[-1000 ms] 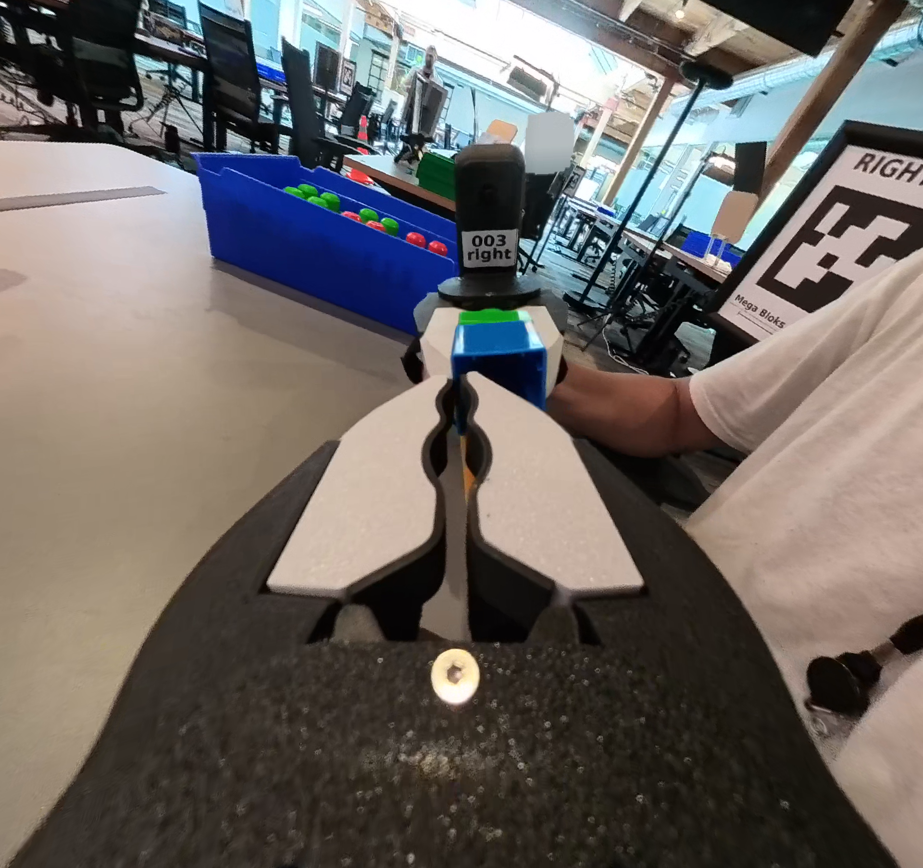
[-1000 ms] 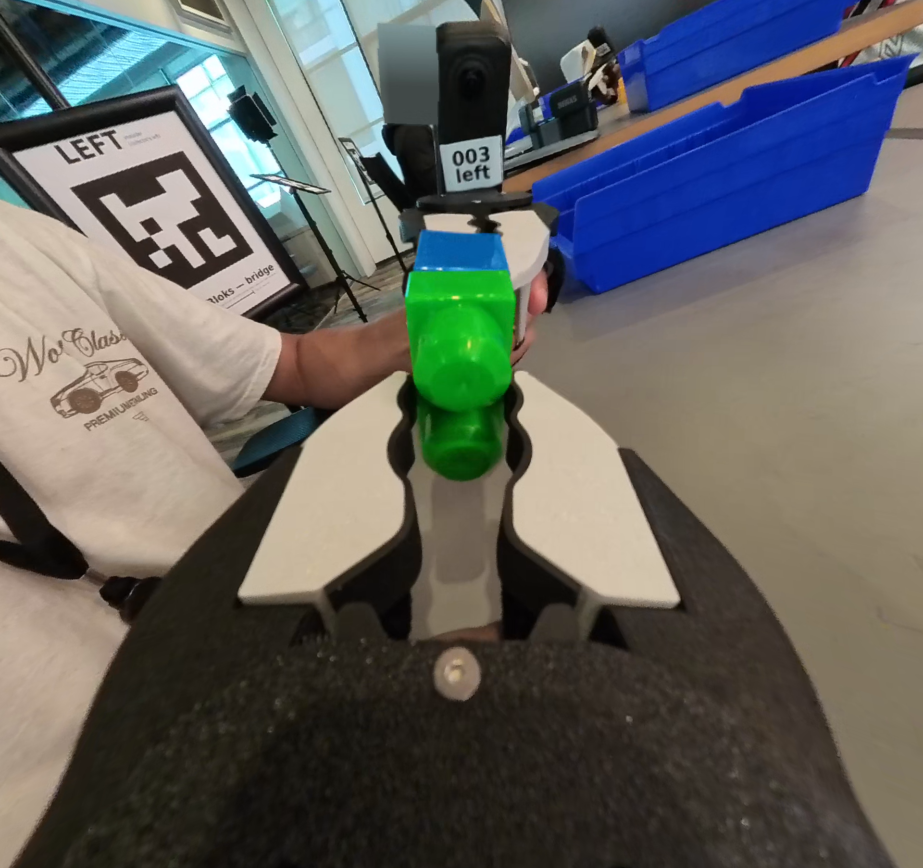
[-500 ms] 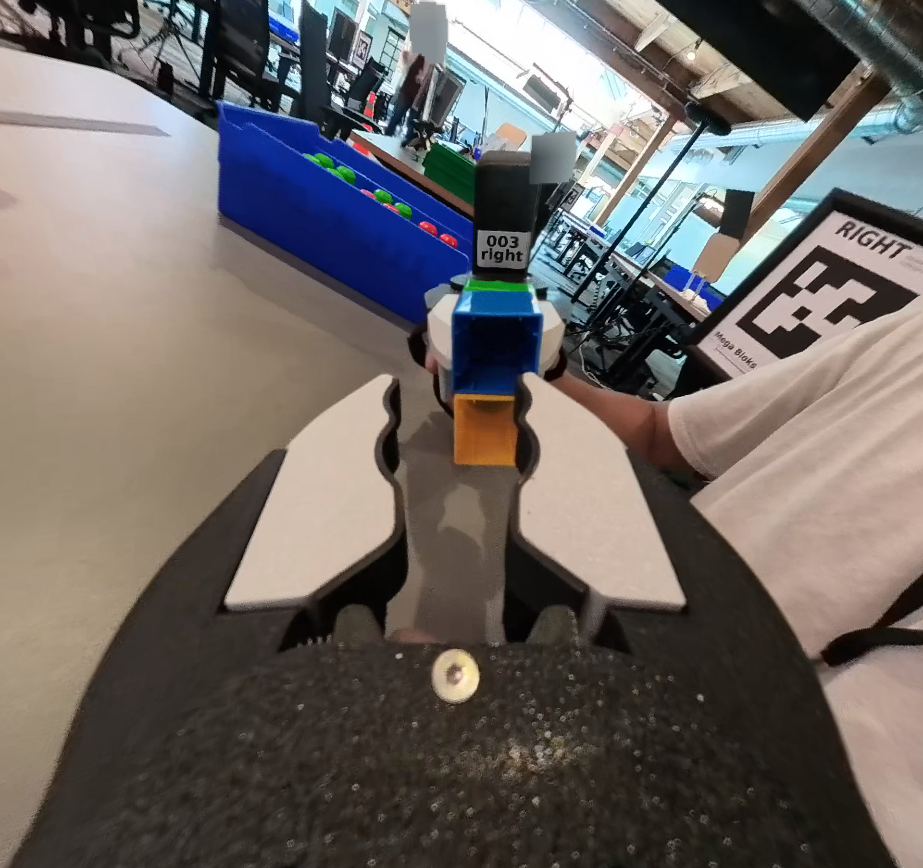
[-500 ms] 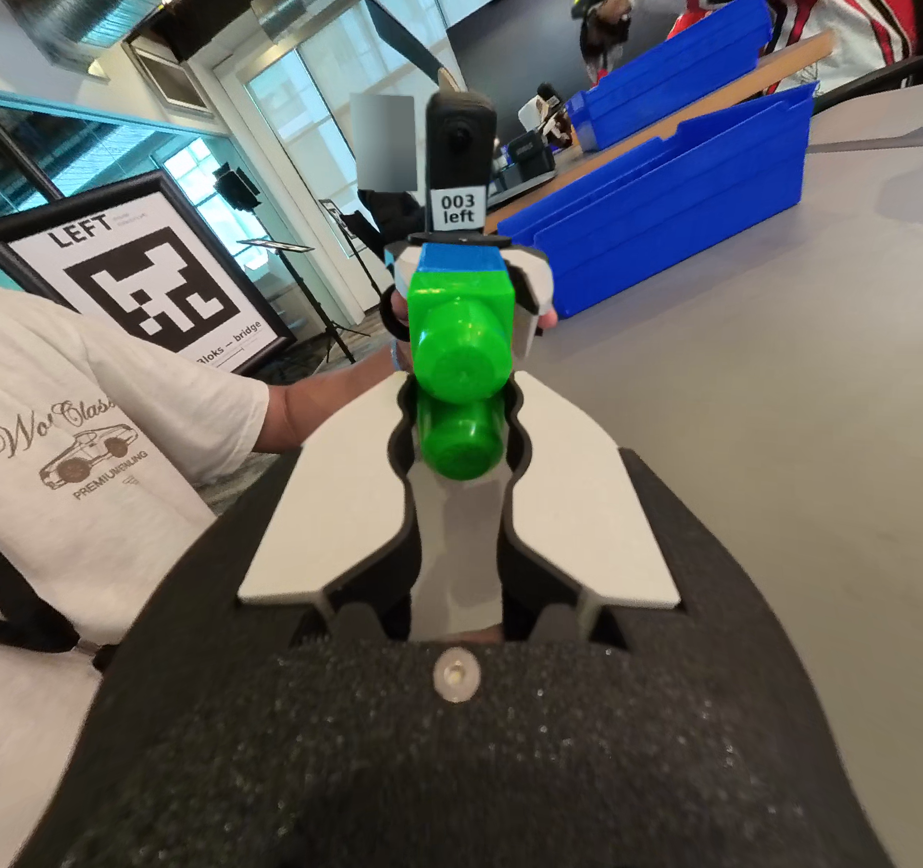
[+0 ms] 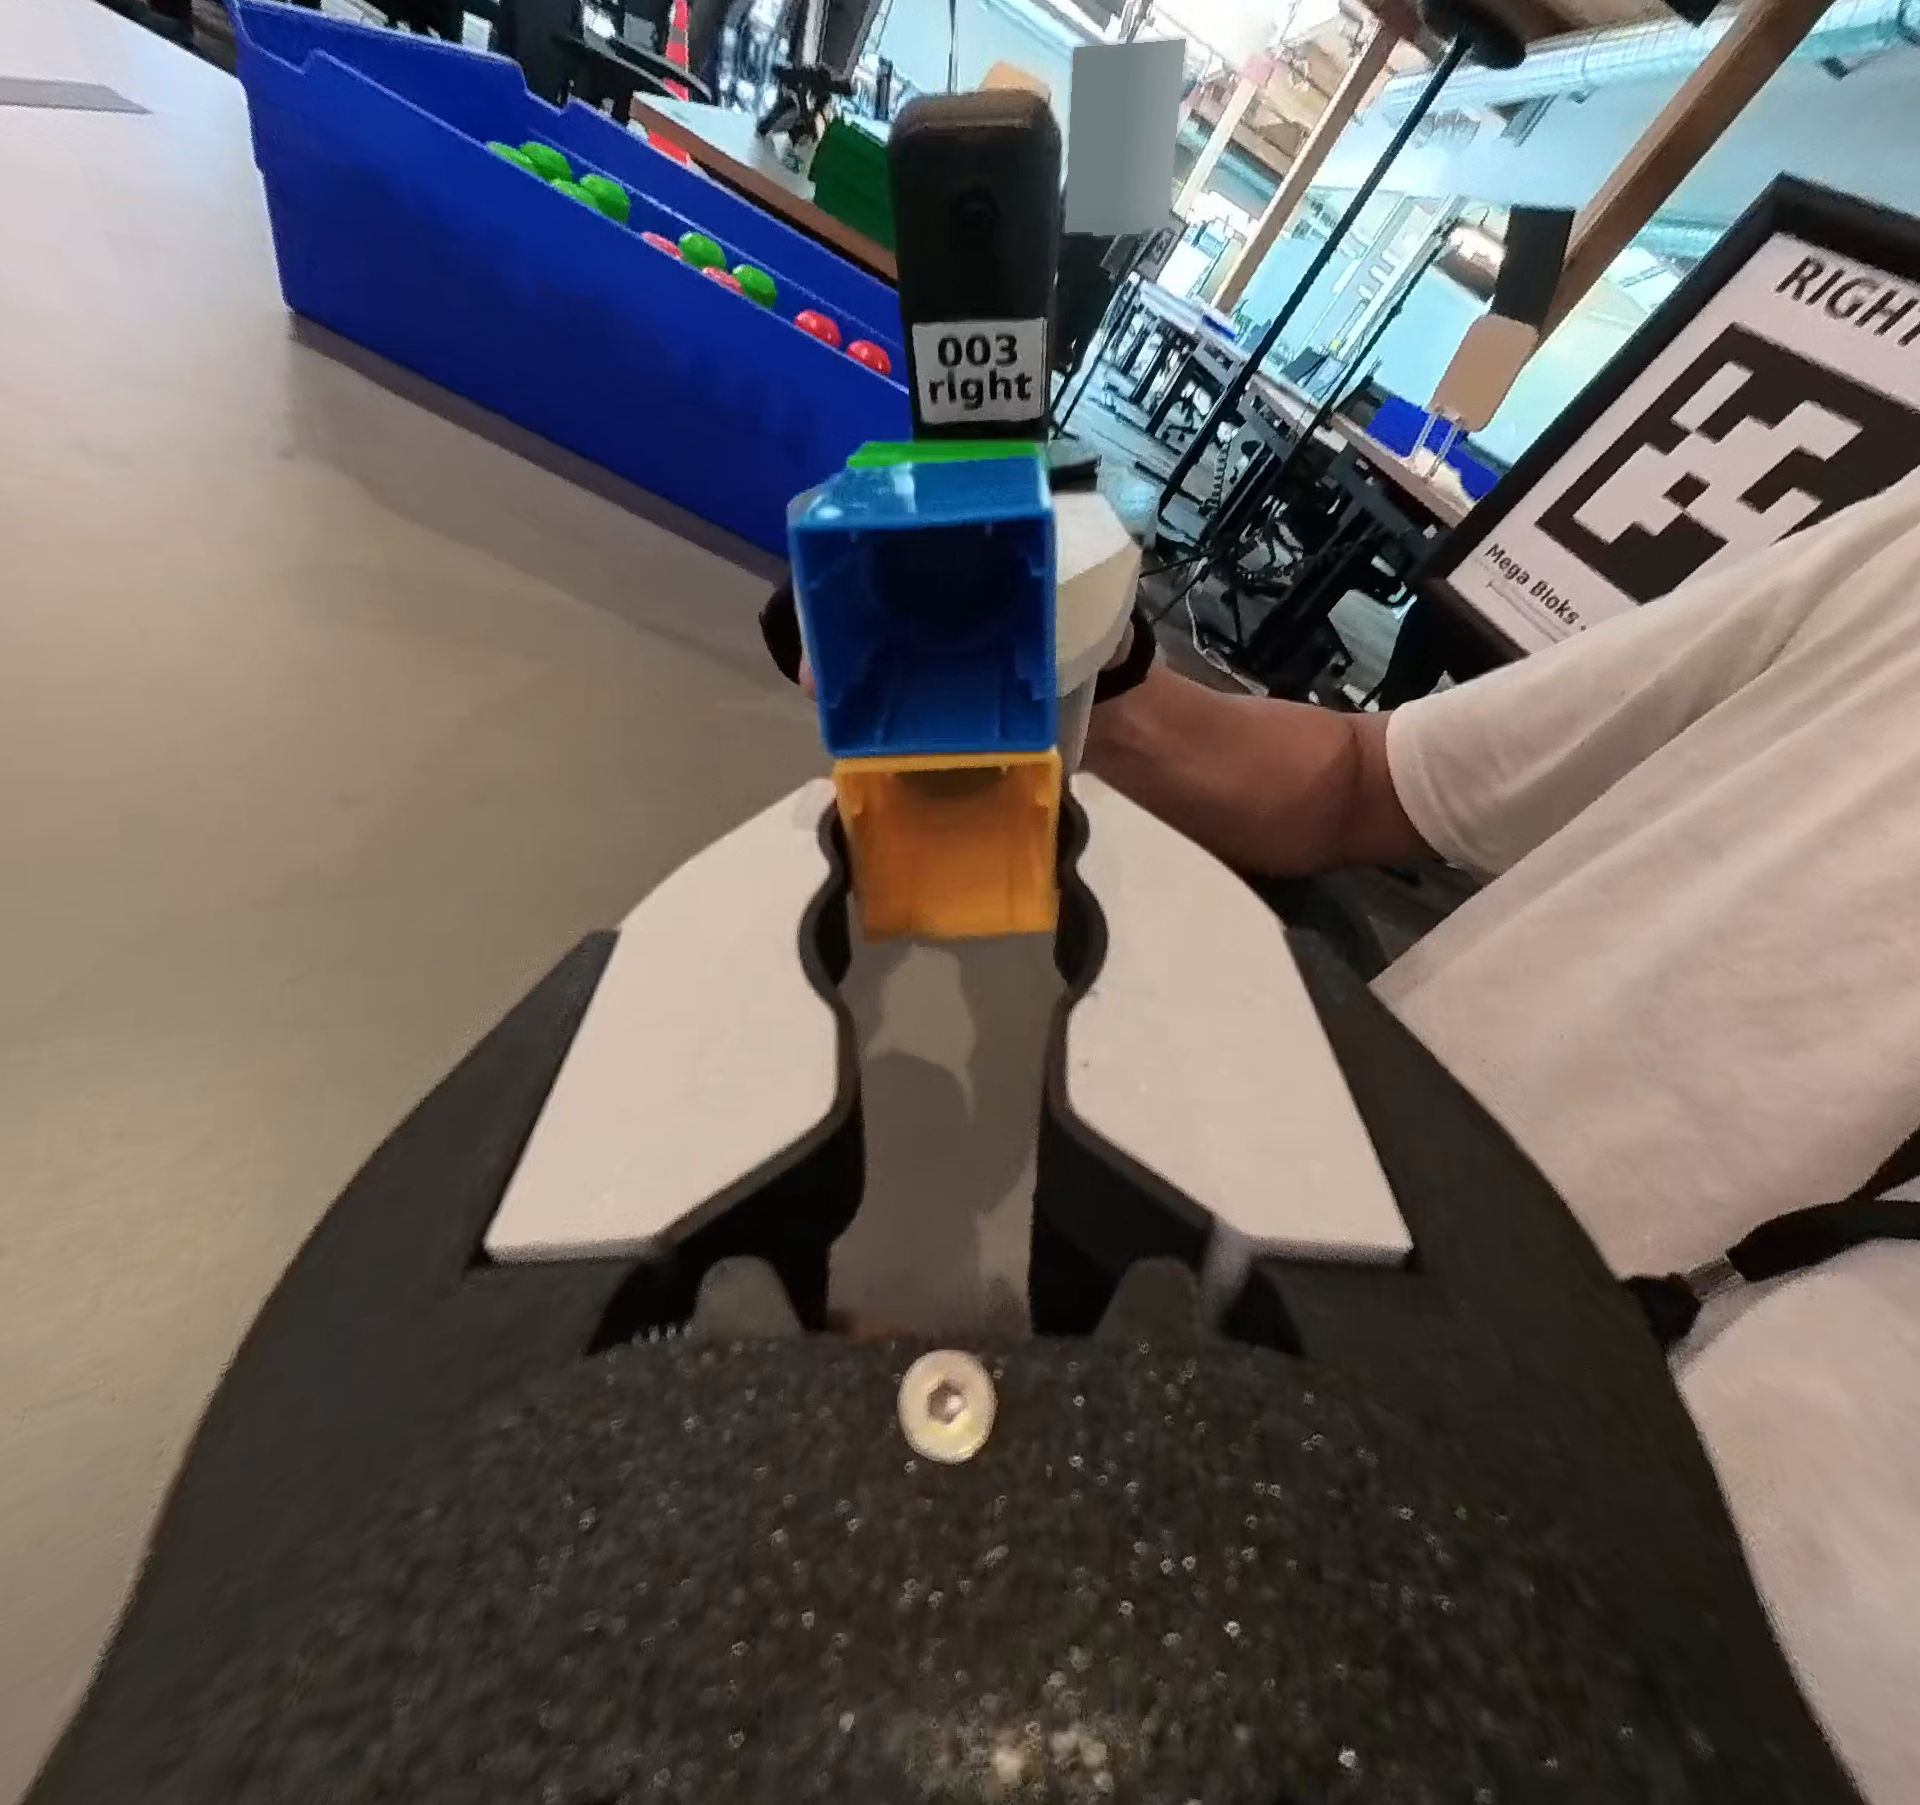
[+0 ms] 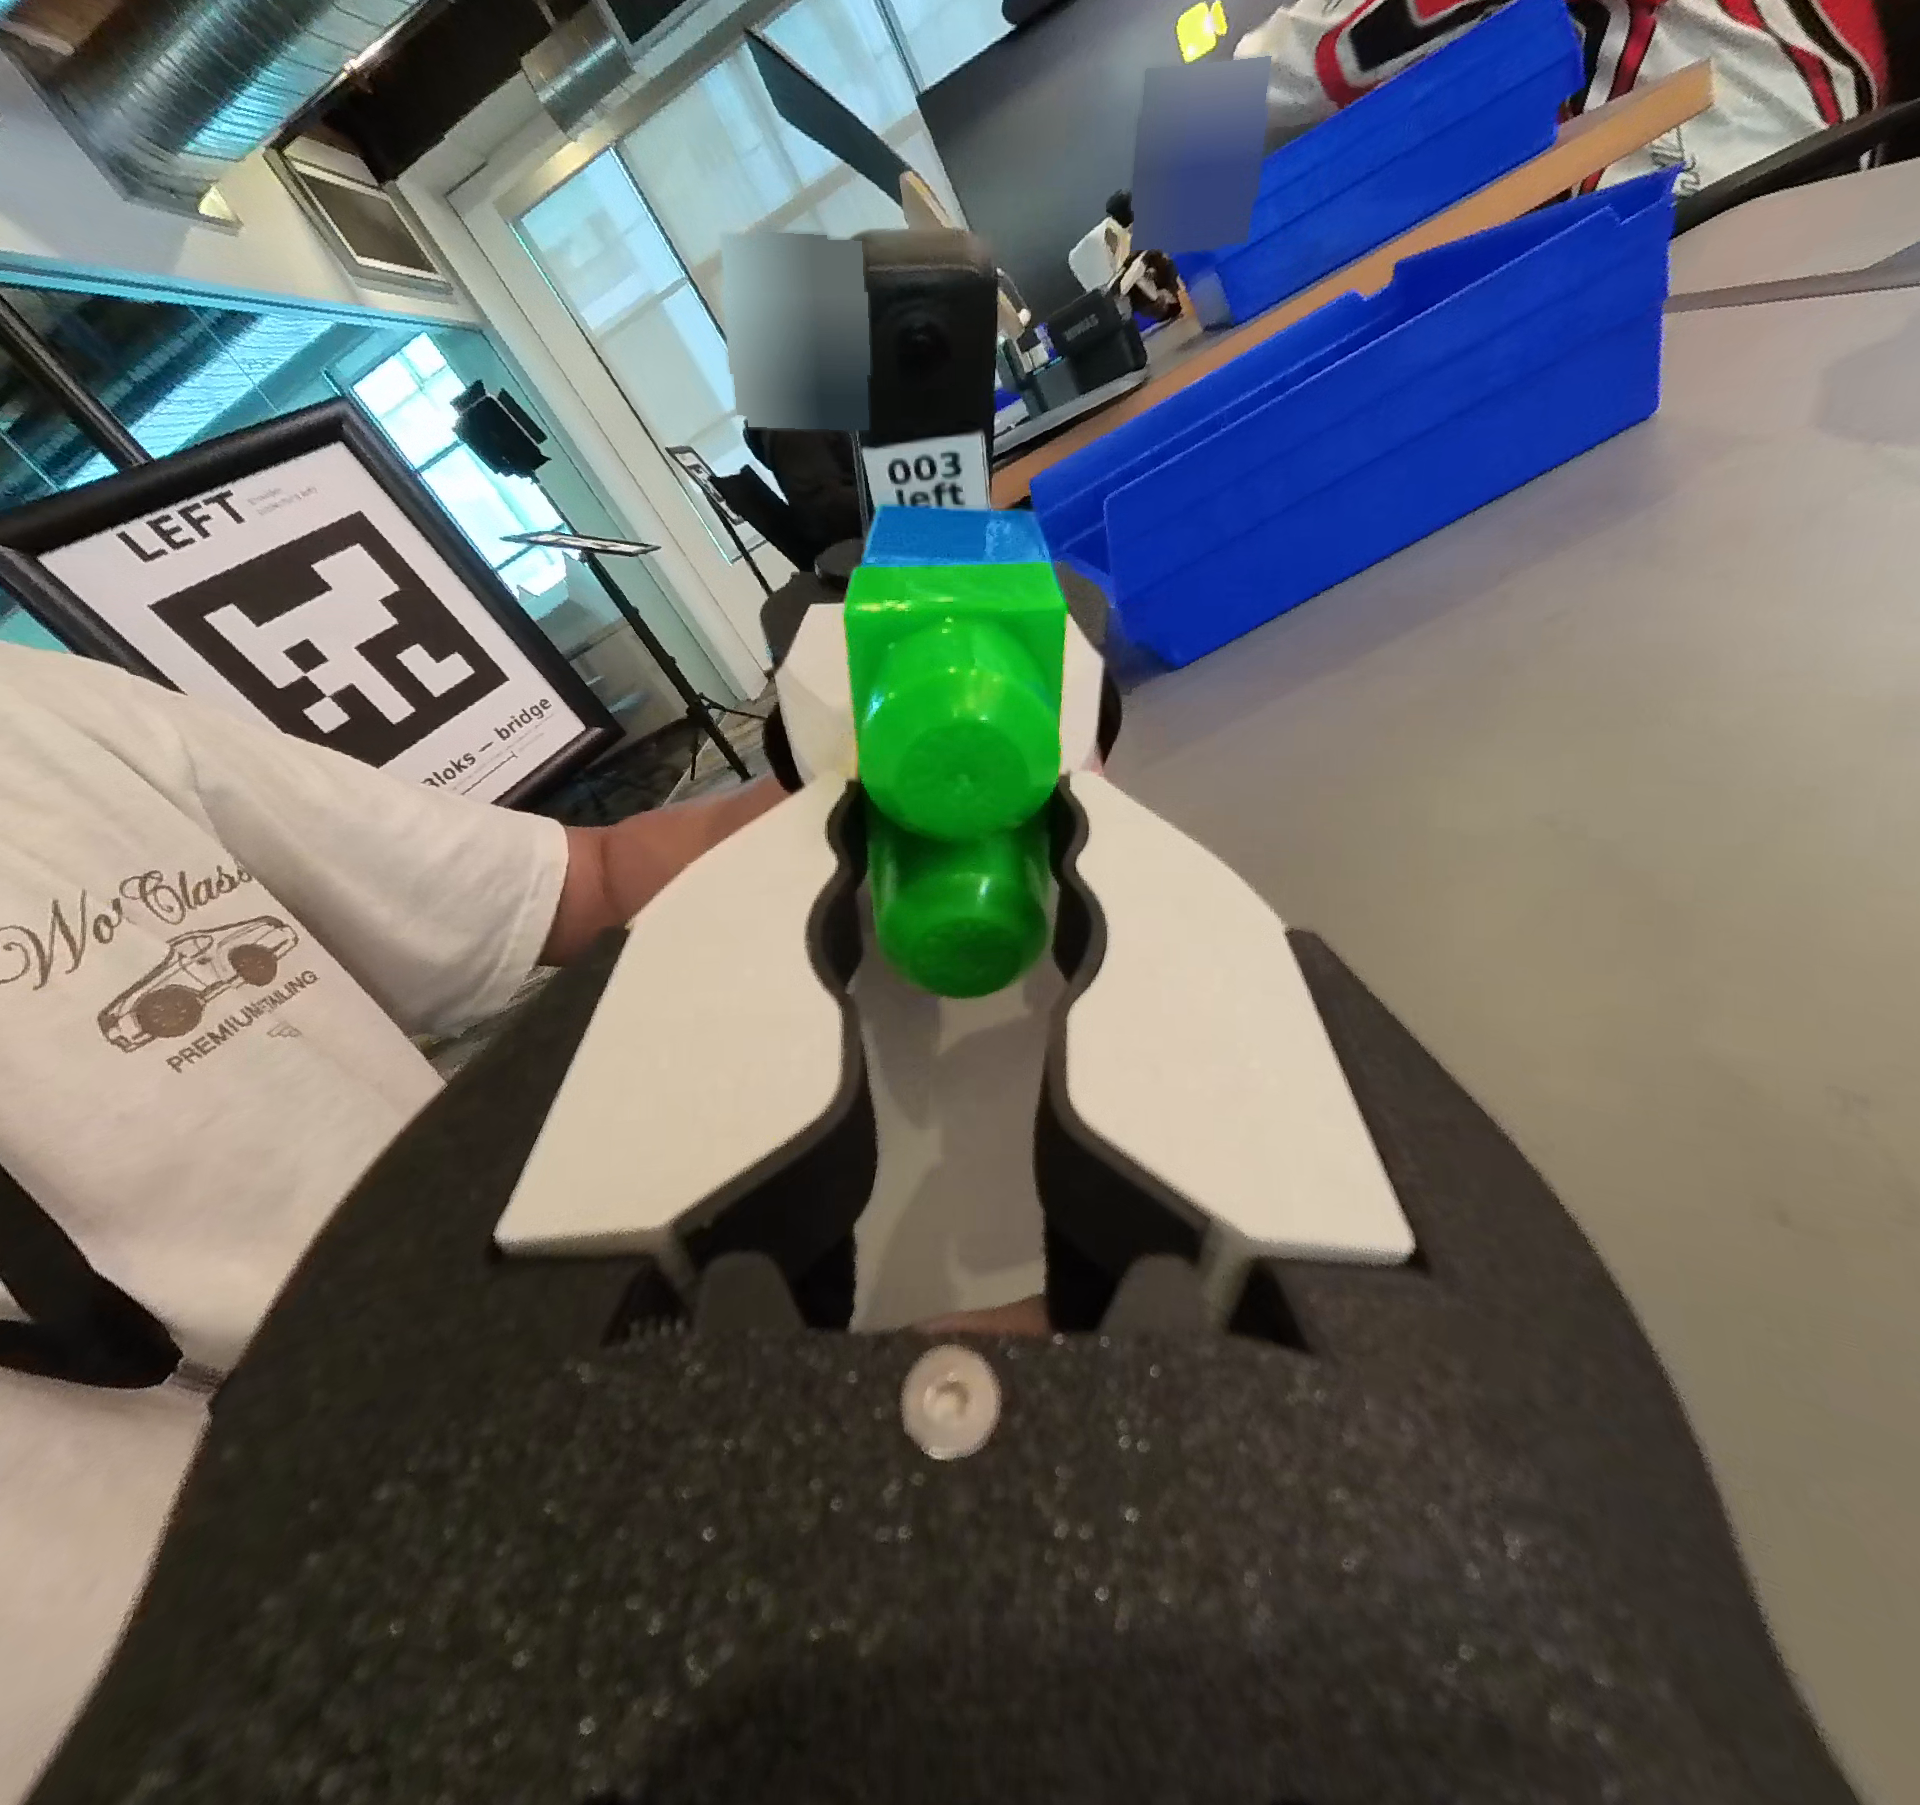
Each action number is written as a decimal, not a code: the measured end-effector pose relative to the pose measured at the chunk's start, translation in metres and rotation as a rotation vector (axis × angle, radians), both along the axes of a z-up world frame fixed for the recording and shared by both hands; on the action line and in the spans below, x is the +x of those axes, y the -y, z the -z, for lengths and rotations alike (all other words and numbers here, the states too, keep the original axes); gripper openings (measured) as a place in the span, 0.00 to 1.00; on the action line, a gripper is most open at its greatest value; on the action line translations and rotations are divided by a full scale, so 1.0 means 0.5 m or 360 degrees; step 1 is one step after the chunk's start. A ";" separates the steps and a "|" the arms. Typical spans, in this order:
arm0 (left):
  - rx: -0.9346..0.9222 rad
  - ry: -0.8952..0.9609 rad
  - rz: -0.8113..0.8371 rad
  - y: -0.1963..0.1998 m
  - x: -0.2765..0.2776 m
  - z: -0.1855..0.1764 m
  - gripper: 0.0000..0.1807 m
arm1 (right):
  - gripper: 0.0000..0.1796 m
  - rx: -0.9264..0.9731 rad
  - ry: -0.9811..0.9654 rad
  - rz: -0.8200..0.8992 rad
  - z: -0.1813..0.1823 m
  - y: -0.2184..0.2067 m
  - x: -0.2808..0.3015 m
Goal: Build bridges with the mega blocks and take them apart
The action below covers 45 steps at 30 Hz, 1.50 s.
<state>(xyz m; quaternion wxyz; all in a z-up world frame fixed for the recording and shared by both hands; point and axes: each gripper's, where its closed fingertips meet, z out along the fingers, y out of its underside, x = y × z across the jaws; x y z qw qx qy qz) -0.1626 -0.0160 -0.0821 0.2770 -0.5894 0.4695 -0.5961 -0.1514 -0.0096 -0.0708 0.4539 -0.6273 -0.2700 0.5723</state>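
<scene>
While the left gripper (image 5: 951, 841) clamps the orange block (image 5: 951, 846) and the right gripper (image 6: 956, 893) clamps the green block (image 6: 956, 768), held above the counter (image 5: 312, 716), pulling straight apart should separate them cleanly.

blocks (image 5: 935, 633) between both grippers, above table (image 5: 312, 716).

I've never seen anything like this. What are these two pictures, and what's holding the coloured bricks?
No robot here: a person holds a claw in each hand, each with a camera looking along its two fingers. One picture is from the left claw, closed around an orange block with a blue block next to it. The other is from the right claw, gripping the green block of the same small stack. A blue bin on the grey table holds more blocks.
</scene>
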 end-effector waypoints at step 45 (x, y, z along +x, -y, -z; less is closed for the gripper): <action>0.0615 -0.0303 -0.1354 -0.120 -0.115 0.024 0.26 | 0.19 -0.0233 0.0491 0.0670 0.033 -0.042 0.093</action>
